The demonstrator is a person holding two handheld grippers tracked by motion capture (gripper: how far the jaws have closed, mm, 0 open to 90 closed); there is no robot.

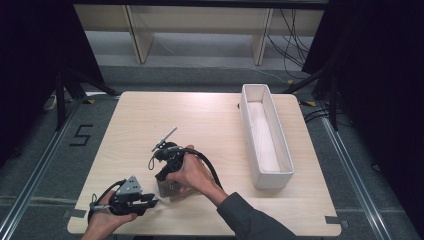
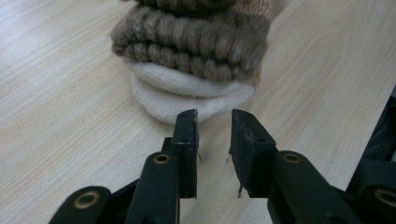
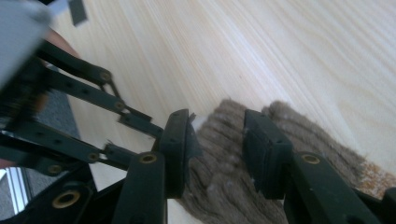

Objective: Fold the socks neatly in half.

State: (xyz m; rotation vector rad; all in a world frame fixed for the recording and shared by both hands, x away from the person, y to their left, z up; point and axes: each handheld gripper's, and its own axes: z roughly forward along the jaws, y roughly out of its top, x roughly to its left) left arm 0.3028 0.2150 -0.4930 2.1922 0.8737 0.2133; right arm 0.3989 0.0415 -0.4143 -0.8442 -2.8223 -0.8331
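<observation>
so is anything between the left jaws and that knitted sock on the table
Nothing visible. In the left gripper view the left gripper has its jaws apart, just short of the sock's cream end, with bare table around it. The right gripper has the brown ribbed part between its open jaws.

- Sock (image 2: 187, 56) lies on the bench (image 1: 210, 120), near its front edge.
- Left gripper (image 1: 150, 202) just left of it, right gripper (image 1: 162, 176) above it.
- Long bin (image 1: 265, 135) sits well apart at the right.
</observation>
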